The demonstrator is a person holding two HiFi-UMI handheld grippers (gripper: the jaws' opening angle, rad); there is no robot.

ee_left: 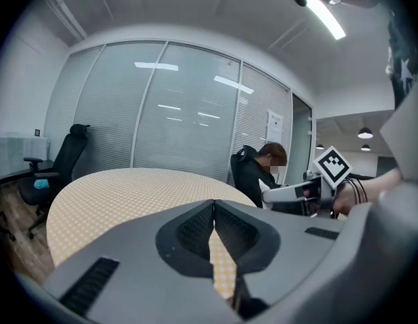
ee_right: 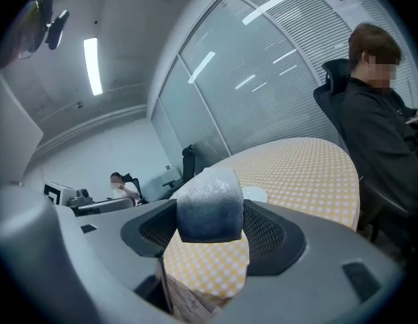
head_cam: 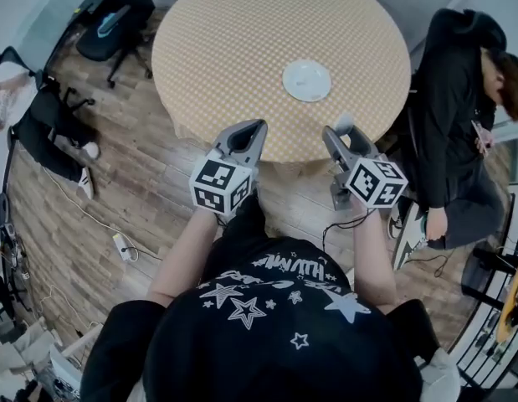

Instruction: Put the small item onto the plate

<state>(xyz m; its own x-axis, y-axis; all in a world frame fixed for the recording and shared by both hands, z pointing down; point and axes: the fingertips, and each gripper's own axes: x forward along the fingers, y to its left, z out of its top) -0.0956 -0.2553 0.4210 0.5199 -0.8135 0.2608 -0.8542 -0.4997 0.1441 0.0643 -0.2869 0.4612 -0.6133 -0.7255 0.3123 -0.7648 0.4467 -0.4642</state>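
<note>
block (ee_right: pixel 210 201) of pale sponge in right gripper (ee_right: pixel 210 227), round white plate (head_cam: pixel 307 80)

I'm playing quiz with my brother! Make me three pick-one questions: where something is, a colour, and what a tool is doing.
1. Where is the plate? A on the table; B on the floor; C on a chair.
2. What colour is the plate? A red; B white; C black.
3. The right tool is: A open; B shut on the item; C shut, empty.
Answers: 1 A, it lies on the checked table. 2 B, it looks white. 3 B, the item sits between its jaws.
</note>
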